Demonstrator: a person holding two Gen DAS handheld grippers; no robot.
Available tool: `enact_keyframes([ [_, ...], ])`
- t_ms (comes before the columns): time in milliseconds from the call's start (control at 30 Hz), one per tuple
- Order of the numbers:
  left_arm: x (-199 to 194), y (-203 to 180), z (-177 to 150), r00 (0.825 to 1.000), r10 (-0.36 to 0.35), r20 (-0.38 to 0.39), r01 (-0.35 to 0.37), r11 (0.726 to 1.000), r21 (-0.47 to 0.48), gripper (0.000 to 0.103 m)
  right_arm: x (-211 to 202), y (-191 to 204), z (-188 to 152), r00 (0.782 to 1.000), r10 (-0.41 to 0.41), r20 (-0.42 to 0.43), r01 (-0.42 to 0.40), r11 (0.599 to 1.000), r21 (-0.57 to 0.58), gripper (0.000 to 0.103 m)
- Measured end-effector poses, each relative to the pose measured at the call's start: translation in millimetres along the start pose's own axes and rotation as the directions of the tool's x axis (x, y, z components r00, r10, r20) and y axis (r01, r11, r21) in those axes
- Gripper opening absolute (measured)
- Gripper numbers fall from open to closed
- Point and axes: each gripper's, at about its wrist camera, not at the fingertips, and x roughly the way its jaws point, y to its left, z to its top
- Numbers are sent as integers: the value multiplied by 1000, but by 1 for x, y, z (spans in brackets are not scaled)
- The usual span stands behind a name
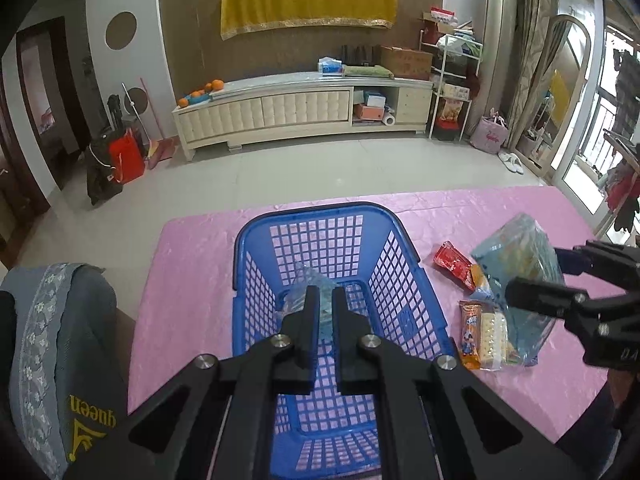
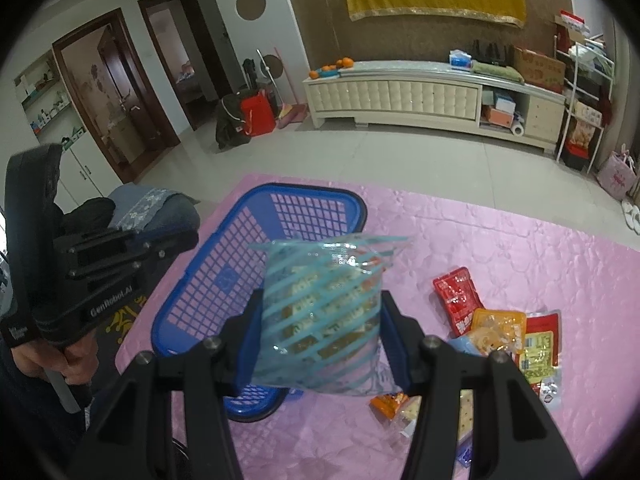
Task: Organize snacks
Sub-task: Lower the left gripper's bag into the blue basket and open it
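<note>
Over the pink cloth (image 2: 500,240), right gripper (image 2: 320,312) clamps a striped snack bag (image 2: 320,300); left gripper (image 1: 325,300) closed

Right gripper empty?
No, the right gripper is shut on a blue-striped snack bag, its fingers pressing both sides.

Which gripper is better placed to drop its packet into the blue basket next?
Left, probably. The left gripper holds its clear packet inside the blue basket. The right gripper's striped bag hangs beside it.
</note>
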Motion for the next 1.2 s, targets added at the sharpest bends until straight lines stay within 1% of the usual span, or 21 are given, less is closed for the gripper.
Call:
enact_keyframes([
  [100, -10, 6, -2, 1000, -5, 11, 5, 1000, -15, 5, -2, 4, 6, 1000, -3, 7, 3, 1000, -2, 59],
  [167, -14, 10, -3, 1000, 5, 17, -4, 1000, -25, 6, -1, 7, 10, 1000, -2, 7, 2, 1000, -3, 59],
  [200, -16, 14, -3, 1000, 10, 20, -10, 999, -33, 11, 0, 9, 12, 1000, -1, 7, 2, 1000, -5, 59],
  [233, -17, 16, -3, 1000, 11, 21, -10, 999, -39, 17, 1, 10, 15, 1000, -3, 4, 3, 1000, -9, 59],
  [267, -18, 20, -4, 1000, 9, 20, -8, 999, -50, 21, 3, 12, 17, 1000, -4, 1, 4, 1000, -13, 59],
  [333, -19, 26, -7, 1000, 8, 16, -7, 998, -58, 34, 8, 16, 21, 1000, -2, -7, 2, 1000, -21, 59],
  [433, -19, 32, -10, 1000, 20, 21, -19, 998, -63, 38, 16, 22, 27, 1000, -2, -15, 2, 999, -37, 59],
  [467, -19, 33, -11, 1000, 19, 21, -17, 998, -66, 41, 17, 23, 28, 1000, -2, -17, 1, 999, -43, 59],
  [533, -17, 36, -13, 1000, 13, 22, -11, 997, -71, 53, 23, 27, 31, 1000, 0, -23, -1, 999, -54, 59],
  [567, -17, 37, -13, 1000, 10, 24, -8, 997, -72, 56, 27, 30, 32, 1000, 1, -28, -3, 998, -62, 59],
  [633, -16, 37, -15, 1000, 15, 22, -13, 997, -73, 66, 32, 33, 34, 999, -1, -36, -2, 997, -72, 59],
  [700, -14, 37, -17, 999, 38, 20, -36, 997, -72, 67, 38, 38, 37, 999, 1, -43, -4, 997, -82, 59],
  [767, -9, 41, -19, 999, 44, 8, -43, 996, -75, 68, 44, 40, 39, 999, 2, -49, -6, 996, -88, 59],
  [833, -4, 44, -20, 999, 48, -5, -49, 996, -81, 74, 50, 42, 40, 999, 0, -54, -6, 995, -95, 59],
  [900, 1, 49, -23, 998, 63, -11, -63, 994, -87, 75, 59, 44, 42, 998, -9, -65, 2, 994, -106, 59],
  [1033, 9, 55, -26, 998, 59, -27, -61, 992, -112, 75, 77, 44, 47, 994, -40, -100, 29, 994, -109, 59],
  [1133, 18, 59, -28, 997, 59, -46, -64, 990, -125, 75, 89, 44, 51, 992, -48, -118, 34, 992, -118, 59],
  [1200, 20, 60, -29, 997, 61, -47, -66, 989, -129, 75, 99, 44, 53, 989, -78, -125, 60, 988, -139, 59],
])
